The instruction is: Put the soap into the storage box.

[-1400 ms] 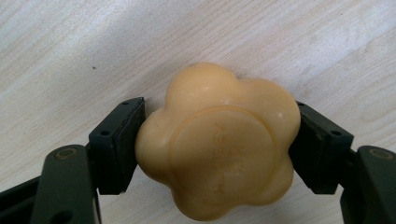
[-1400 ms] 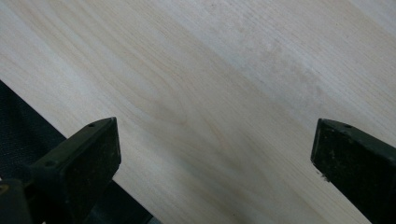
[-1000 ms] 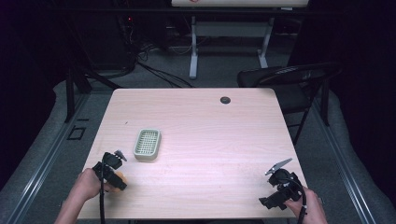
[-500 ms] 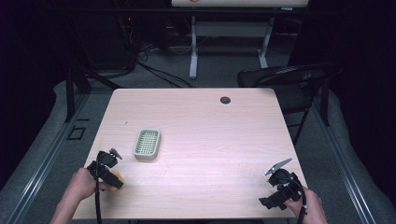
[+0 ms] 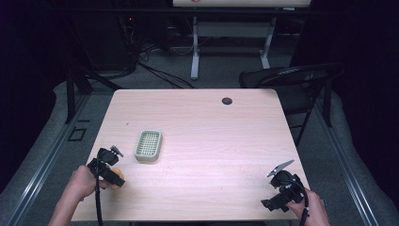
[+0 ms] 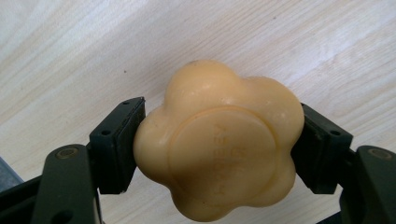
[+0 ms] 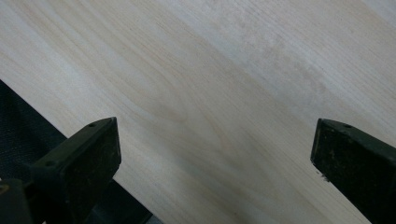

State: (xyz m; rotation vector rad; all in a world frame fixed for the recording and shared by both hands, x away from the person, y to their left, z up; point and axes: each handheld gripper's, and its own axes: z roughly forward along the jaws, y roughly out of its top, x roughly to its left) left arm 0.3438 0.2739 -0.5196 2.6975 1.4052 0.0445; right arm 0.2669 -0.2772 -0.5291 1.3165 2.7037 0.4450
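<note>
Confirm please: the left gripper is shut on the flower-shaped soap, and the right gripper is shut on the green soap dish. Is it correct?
Not quite. The left gripper does clamp the flower-shaped soap, but the right gripper is open over bare table, as the right gripper view shows. The green soap dish sits free.

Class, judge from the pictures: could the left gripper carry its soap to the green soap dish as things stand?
Probably yes: the left gripper holds the soap, and bare table separates it from the soap dish.

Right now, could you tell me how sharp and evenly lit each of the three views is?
High view: table brightly lit, surroundings nearly black, tray fairly sharp. Left gripper view: soap crisp with soft sheen, its embossed lettering faint, wood grain behind sharp. Right gripper view: the black jaws are blurred at the edges, grain softer, no glare.
</note>
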